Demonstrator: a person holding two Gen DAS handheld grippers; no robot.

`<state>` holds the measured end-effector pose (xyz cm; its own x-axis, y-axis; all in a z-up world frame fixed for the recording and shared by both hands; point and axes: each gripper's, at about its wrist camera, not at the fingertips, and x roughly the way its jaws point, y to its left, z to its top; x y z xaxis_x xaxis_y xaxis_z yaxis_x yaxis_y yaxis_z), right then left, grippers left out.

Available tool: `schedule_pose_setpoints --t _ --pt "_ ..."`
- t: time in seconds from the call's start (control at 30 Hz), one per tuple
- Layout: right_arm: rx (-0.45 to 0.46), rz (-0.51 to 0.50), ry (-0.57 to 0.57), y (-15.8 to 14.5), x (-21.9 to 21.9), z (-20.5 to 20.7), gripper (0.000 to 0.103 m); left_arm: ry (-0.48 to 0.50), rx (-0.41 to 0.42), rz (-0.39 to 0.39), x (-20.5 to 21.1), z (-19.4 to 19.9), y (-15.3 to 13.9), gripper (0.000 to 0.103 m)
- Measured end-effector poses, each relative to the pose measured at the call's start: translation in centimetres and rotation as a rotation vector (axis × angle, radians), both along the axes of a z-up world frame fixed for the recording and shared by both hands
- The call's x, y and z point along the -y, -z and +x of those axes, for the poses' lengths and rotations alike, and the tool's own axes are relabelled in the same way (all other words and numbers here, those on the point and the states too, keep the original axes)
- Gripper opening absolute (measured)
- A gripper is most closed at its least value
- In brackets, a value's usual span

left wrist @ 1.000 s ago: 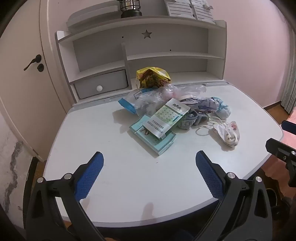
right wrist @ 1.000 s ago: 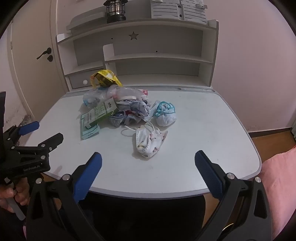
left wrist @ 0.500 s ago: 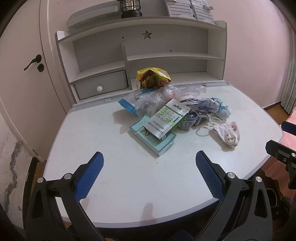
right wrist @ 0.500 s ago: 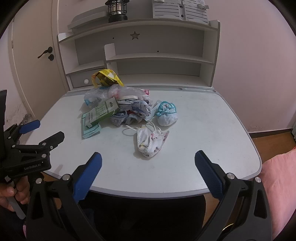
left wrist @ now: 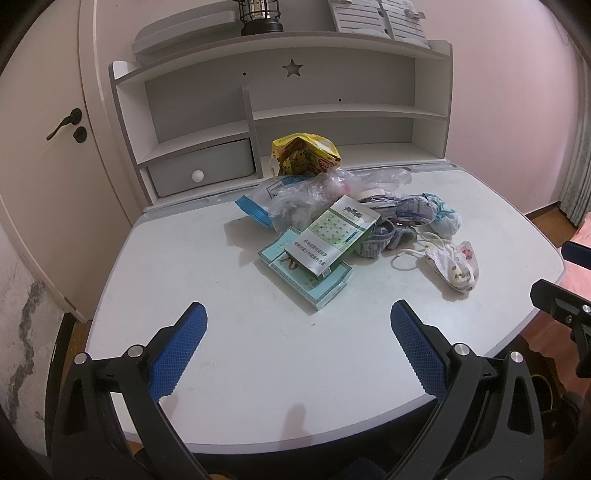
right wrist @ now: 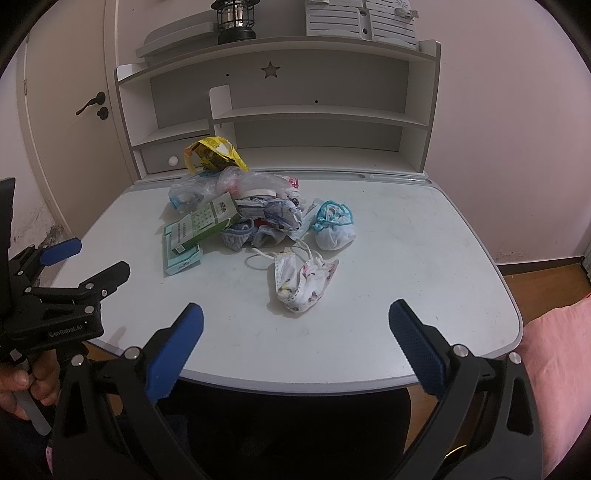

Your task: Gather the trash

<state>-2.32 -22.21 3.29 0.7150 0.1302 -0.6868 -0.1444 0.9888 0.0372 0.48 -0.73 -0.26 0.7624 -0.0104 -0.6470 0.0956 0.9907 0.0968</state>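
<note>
A pile of trash lies mid-desk: a green box (left wrist: 332, 236) on a teal box (left wrist: 306, 277), clear plastic bags (left wrist: 314, 192), a yellow snack bag (left wrist: 304, 153), crumpled wrappers (left wrist: 406, 210), a tied white-and-teal bundle (right wrist: 334, 227) and a patterned face mask (right wrist: 303, 280). My left gripper (left wrist: 299, 350) is open and empty above the near desk edge, short of the boxes. My right gripper (right wrist: 295, 347) is open and empty at the near edge, just short of the mask. The left gripper also shows in the right wrist view (right wrist: 88, 266).
The white desk (right wrist: 424, 258) has a shelf unit (right wrist: 314, 110) with a drawer (left wrist: 201, 171) at its back. A black lantern (right wrist: 236, 18) stands on top. A door (left wrist: 44, 147) is at left, pink bedding (right wrist: 554, 369) at right.
Both views have crept slightly closer to the desk; the pile looks a touch lower and larger. Nothing on the desk has moved and both grippers stay open.
</note>
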Motion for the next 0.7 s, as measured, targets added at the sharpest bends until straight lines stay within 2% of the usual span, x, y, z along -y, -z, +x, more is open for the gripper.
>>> schedule_pose_setpoints --t 0.7 --pt "-0.001 -0.006 -0.006 0.1 -0.3 0.0 0.097 -0.001 -0.001 -0.004 -0.5 -0.4 -0.1 0.097"
